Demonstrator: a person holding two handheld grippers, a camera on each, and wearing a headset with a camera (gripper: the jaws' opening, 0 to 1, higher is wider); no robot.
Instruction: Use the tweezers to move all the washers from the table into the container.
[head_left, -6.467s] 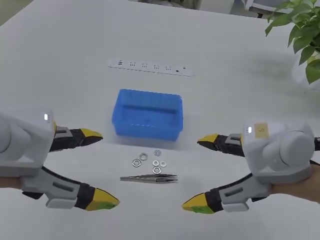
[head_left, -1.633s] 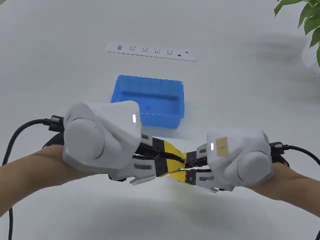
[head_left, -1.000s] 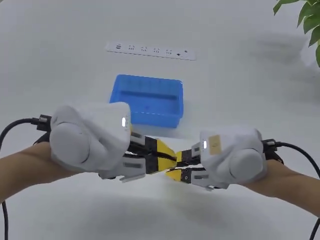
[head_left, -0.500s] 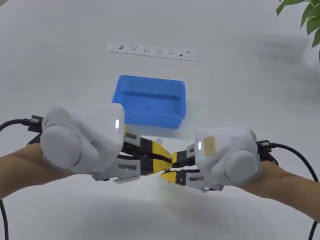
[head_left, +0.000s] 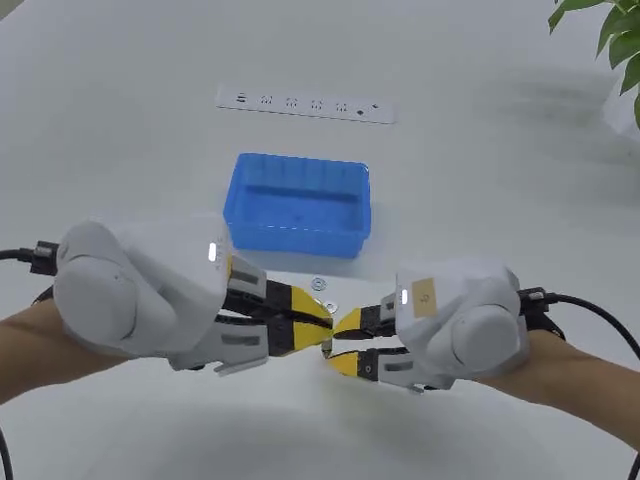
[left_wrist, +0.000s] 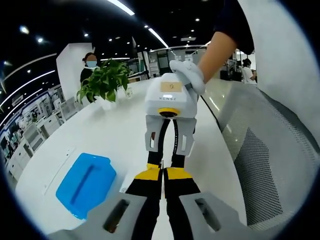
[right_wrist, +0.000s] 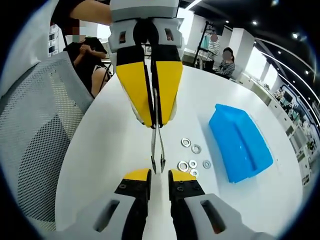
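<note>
While both grippers meet tip to tip over the white table (head_left: 480, 190), the blue container (head_left: 297, 205) sits a little beyond their jaws with its open side up. In the right gripper view it lies ahead and to the right of that gripper's jaws. The left gripper (right_wrist: 153, 121) comes into the right gripper view from above. Its yellow jaws are closed flat on the tweezers (right_wrist: 155, 131), pinching them by the upper part so that the two thin legs stick out past its tips. The right gripper (right_wrist: 160, 176) faces it with its jaws parted by a narrow gap and nothing clamped between them. The tweezer points reach the mouth of that gap, and whether they touch either jaw cannot be told. Six washers (right_wrist: 183, 165) lie loose on the table just ahead and to the right of the right gripper's right jaw tip, between it and the container.
</note>
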